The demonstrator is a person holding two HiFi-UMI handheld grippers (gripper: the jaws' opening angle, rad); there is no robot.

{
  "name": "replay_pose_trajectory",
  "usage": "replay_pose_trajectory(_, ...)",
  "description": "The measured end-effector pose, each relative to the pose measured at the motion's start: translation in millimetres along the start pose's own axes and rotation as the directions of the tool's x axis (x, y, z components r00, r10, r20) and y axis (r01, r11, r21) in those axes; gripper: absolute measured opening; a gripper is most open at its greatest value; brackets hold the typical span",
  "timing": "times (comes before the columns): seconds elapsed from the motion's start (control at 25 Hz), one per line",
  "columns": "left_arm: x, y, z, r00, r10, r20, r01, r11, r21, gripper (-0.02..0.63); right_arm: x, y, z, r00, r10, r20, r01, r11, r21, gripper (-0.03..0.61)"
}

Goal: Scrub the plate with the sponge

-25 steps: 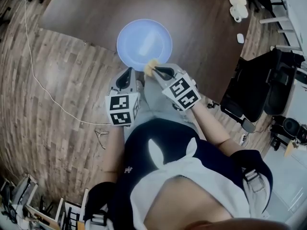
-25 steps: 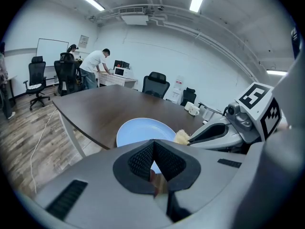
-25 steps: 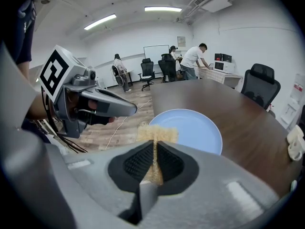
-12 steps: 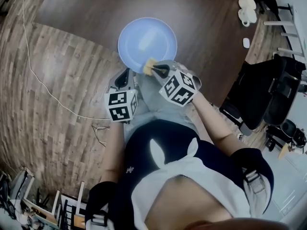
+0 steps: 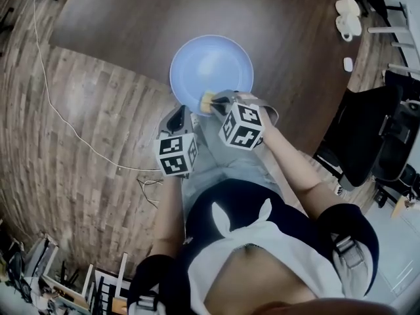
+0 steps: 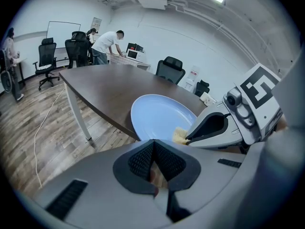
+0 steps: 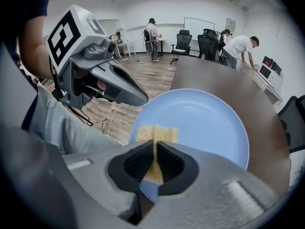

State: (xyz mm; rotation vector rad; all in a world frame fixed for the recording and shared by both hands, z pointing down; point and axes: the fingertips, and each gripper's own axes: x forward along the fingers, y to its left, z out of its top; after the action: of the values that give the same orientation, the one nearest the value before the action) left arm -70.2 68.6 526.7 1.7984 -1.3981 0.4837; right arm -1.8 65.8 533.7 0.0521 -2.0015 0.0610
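A round light-blue plate [image 5: 211, 71] lies at the near edge of the dark table [image 5: 131, 18]. My right gripper [image 5: 214, 102] is shut on a yellow sponge [image 5: 207, 100], which rests on the plate's near rim. In the right gripper view the sponge [image 7: 155, 133] sticks out between the jaws over the plate [image 7: 205, 123]. My left gripper [image 5: 177, 118] hovers shut just off the table edge, left of the sponge, with nothing in it. The left gripper view shows the plate [image 6: 159, 118], the sponge [image 6: 179, 136] and the right gripper [image 6: 188, 140] beside it.
White cups [image 5: 348, 8] stand at the table's far right. Black office chairs [image 5: 380, 136] are to the right. A white cable [image 5: 59, 117] trails over the wooden floor on the left. People work at desks [image 6: 107, 44] across the room.
The right gripper has slid the sponge a little to the left along the plate's near rim. The left gripper has stayed shut beside the table edge.
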Motion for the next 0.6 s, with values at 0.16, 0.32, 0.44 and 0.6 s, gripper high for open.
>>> replay_pose_trajectory(0.16,3,1,-2,1.0,0.002,-0.006,-0.002,1.0,0.007,0.003,10,3,-4,0.999,0.021,-0.038,-0.023,0.999,-0.038,0.02)
replay_pose_trajectory(0.32,6,2,-4,1.0,0.009,-0.006,-0.009,1.0,-0.005,0.003,15,4,-7,0.999,0.013,-0.038,-0.015,0.998,-0.061,0.02)
replay_pose_trajectory(0.44,7,2,-5,1.0,0.012,-0.004,-0.012,1.0,-0.013,0.003,18,3,-5,1.0,-0.009,-0.013,0.008,0.998,-0.068,0.02)
replay_pose_trajectory(0.6,8,4,-4,1.0,0.017,-0.005,-0.017,1.0,-0.012,0.003,23,1,1,1.0,-0.016,0.024,0.018,0.998,-0.057,0.02)
